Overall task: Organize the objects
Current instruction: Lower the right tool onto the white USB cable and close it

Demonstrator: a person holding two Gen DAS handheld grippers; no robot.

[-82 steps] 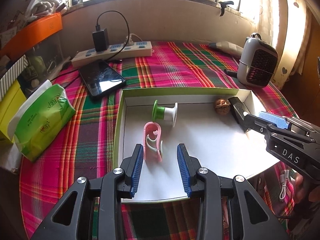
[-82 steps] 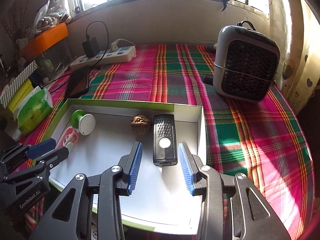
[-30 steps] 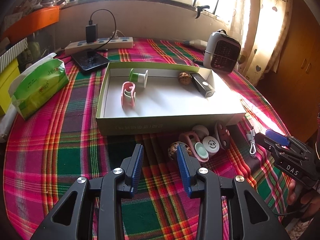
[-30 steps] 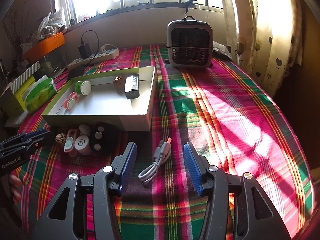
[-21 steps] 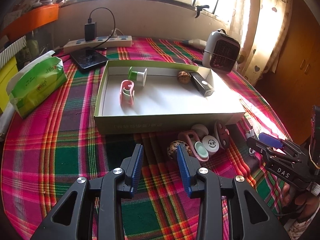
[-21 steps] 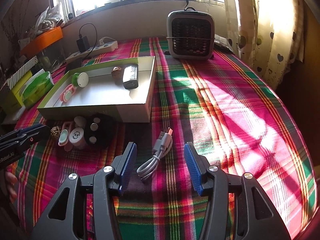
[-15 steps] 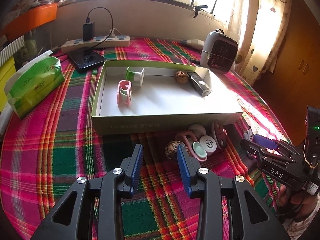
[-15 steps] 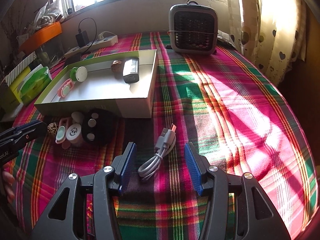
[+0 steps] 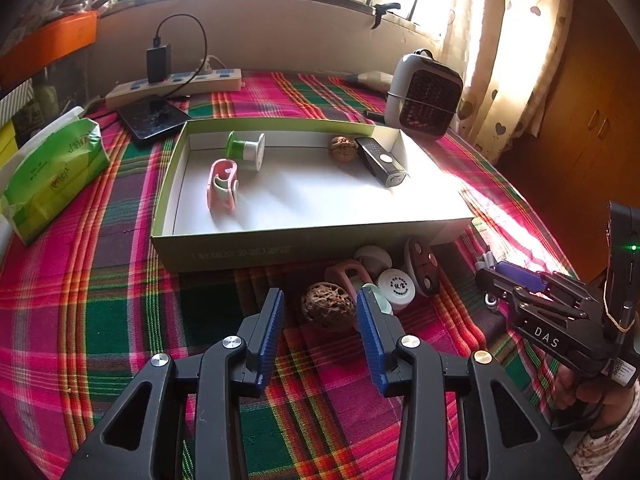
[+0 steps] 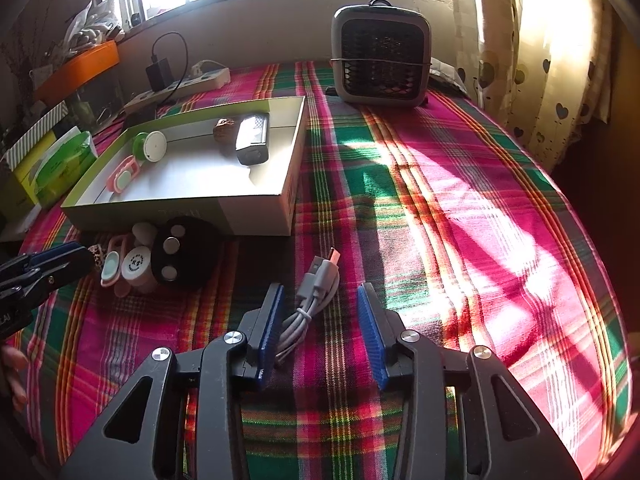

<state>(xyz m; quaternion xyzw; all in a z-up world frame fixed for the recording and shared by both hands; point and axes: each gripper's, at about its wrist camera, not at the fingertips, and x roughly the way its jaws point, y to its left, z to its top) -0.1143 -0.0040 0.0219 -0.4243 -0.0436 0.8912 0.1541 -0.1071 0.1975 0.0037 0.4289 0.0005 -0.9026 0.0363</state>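
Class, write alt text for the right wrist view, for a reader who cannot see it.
The right gripper, jaws closing, straddles a bundled grey cable on a plaid tablecloth. To the left, an open box holds a walnut, a black device and two small items; more small things cluster before it.

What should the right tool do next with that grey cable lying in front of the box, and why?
Probably finish closing on the grey cable. The right tool already straddles the bundle, its jaws are closing, and the pads do not press on it yet. Once gripped, it could likely be lifted toward the open box, where other items already lie.
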